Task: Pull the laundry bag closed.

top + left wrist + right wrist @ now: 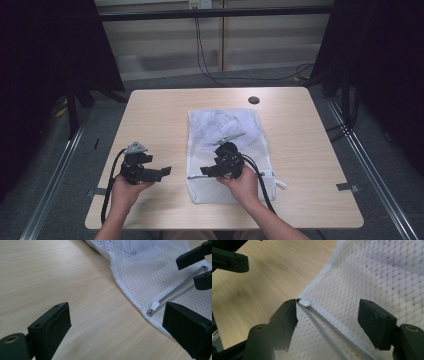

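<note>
A white mesh laundry bag [222,131] lies flat in the middle of the table. Its grey zipper [324,327] runs along the near end, and the white pull [305,303] sits at the bag's left corner. My right gripper [204,172] points left over that corner. It stands open [329,315] astride the zipper, its left jaw just beside the pull. My left gripper [167,171] rests on bare wood left of the bag and points right. It is open [117,325], with the pull [153,307] a little ahead of its right jaw.
The light wood table [155,115] has a small black round grommet [254,100] near its far edge. Black curtains and metal rails flank the table. Cables [107,195] trail from both grippers toward the person.
</note>
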A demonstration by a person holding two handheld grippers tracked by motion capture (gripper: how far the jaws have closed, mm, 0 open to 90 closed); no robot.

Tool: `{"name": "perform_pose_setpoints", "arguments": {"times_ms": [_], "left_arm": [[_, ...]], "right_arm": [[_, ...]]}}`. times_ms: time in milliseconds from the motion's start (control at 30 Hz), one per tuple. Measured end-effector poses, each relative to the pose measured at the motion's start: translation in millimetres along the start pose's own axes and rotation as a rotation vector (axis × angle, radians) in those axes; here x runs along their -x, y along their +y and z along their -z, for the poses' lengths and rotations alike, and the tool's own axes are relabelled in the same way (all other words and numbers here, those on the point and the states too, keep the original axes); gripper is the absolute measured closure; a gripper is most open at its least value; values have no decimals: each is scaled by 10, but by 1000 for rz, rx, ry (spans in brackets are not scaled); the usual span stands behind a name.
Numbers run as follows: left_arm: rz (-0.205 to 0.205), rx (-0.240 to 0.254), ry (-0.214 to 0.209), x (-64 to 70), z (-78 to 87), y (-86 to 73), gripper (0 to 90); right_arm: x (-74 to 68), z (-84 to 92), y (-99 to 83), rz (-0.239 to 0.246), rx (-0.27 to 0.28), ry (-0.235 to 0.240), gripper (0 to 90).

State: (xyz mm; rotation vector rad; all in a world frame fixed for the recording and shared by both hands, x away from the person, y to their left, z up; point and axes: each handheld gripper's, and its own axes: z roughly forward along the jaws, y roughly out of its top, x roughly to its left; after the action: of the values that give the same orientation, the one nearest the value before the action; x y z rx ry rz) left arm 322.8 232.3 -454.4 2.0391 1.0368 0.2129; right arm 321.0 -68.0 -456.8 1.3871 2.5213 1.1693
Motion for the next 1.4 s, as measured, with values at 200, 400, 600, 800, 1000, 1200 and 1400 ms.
{"name": "perform_pose_setpoints", "arguments": {"times_ms": [200,400,600,800,1000,1200,1400], "left_arm": [[-1,-5,-4,-2,-4,-1,79],[-1,-9,-3,-5,-8,-3,80],[3,-5,1,-4,-5,-4,81],[-10,-15,2,4,-7,-2,83],[-8,-20,-6,2,-9,-5,84],[-3,-18,-11,10,-14,-7,87],[-4,-13,-7,-2,-3,-7,87]], "right_arm": [[-46,-59,26,9,1,21,376],[-59,-77,44,16,14,26,414],[-36,-136,51,-23,-3,72,496],[-60,-200,63,-59,-15,109,548],[-79,-266,66,-78,-38,123,579],[-91,-327,73,-91,-52,117,579],[-95,-376,63,-113,-61,128,585]]}}
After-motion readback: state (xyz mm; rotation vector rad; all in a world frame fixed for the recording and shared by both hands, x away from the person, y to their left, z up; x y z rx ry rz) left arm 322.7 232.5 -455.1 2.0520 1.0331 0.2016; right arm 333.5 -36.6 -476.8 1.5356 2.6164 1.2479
